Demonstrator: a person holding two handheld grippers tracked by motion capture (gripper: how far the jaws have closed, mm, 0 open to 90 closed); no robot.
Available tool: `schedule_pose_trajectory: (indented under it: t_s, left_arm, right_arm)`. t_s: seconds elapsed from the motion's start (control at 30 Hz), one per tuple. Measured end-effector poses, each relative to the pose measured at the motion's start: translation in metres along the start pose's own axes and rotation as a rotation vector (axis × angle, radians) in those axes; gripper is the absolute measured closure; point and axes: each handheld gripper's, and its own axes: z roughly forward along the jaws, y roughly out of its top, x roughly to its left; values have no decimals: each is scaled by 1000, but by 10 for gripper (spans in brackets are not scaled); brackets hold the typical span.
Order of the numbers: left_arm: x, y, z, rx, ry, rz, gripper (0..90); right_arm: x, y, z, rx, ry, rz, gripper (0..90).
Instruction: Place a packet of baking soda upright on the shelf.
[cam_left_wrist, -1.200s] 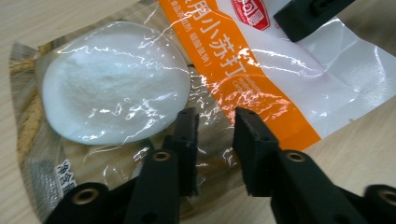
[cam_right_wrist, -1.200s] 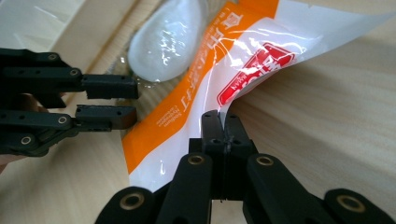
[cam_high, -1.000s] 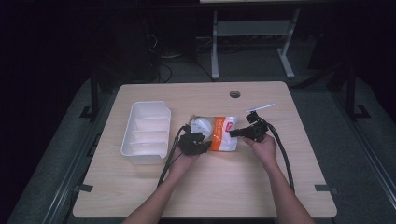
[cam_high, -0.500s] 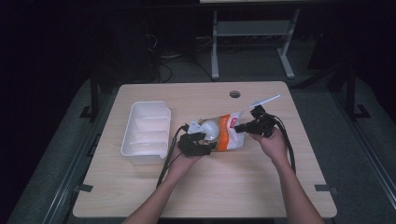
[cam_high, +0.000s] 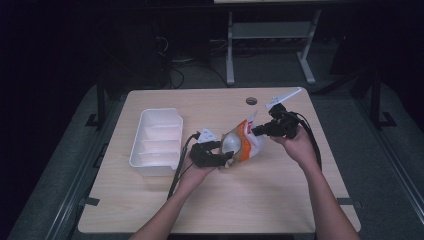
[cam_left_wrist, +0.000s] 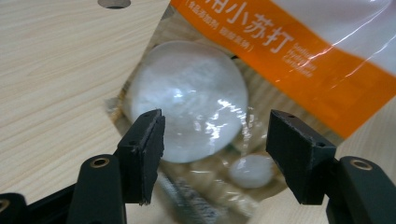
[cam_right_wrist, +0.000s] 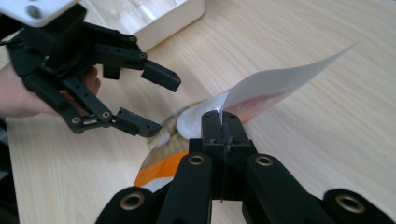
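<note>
1. The right tongs (cam_right_wrist: 223, 122) are pinching the top edge of the pouch (cam_high: 243, 142), lifting it above the surface (cam_high: 260, 200).
2. The left tongs (cam_left_wrist: 215, 156) are gaping wide around the pouch's lower end, not gripping it.
3. A white tray (cam_high: 156, 141) is sitting to the left.

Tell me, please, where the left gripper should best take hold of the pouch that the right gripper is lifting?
Probably the flat sealed strip at the bottom of the pouch, just below the large white ball, coming from the person's side. The right gripper is shut on the top edge, so the pouch hangs tilted; the left gripper faces the bulge open, and a rounded ball could slip from flat jaws.
</note>
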Motion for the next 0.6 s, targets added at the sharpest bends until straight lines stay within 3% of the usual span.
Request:
schedule_pose_trajectory:
  t_s: [0.27,0.4,0.6]
  left_arm:
    - [0,1,-5,-32,-24,-1,321]
    - [-2,2,-6,-44,-45,11,318]
    - [-5,3,-7,-65,-66,17,299]
  right_arm:
    - [10,19,-14,27,16,-74,900]
    - [20,27,-19,60,-15,-118,900]
    - [34,34,-26,94,-25,-190,900]
